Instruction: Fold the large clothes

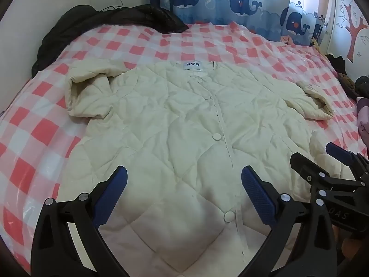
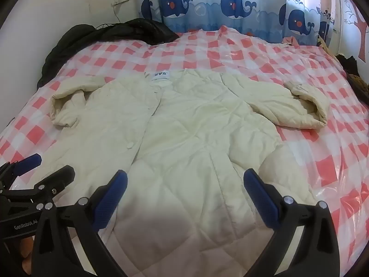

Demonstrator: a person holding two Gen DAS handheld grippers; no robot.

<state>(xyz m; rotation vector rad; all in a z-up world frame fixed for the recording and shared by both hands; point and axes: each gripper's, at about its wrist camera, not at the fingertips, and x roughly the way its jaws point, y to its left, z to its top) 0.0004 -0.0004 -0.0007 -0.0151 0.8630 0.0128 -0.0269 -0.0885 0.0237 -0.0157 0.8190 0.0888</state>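
A cream quilted jacket (image 1: 184,124) lies flat and buttoned on the bed, collar and label at the far end, both sleeves bent at the sides. It also shows in the right wrist view (image 2: 189,138). My left gripper (image 1: 184,180) is open and empty above the jacket's lower front, near the button placket. My right gripper (image 2: 184,184) is open and empty above the lower right part of the jacket. In the left wrist view the right gripper (image 1: 322,159) shows at the right edge. In the right wrist view the left gripper (image 2: 46,168) shows at the left edge.
The bed has a pink and white checked cover (image 1: 34,138) under clear plastic. A black garment (image 1: 103,20) is piled at the far left corner. Whale-pattern curtains (image 1: 230,0) hang behind the bed. Dark items (image 1: 359,85) lie at the far right edge.
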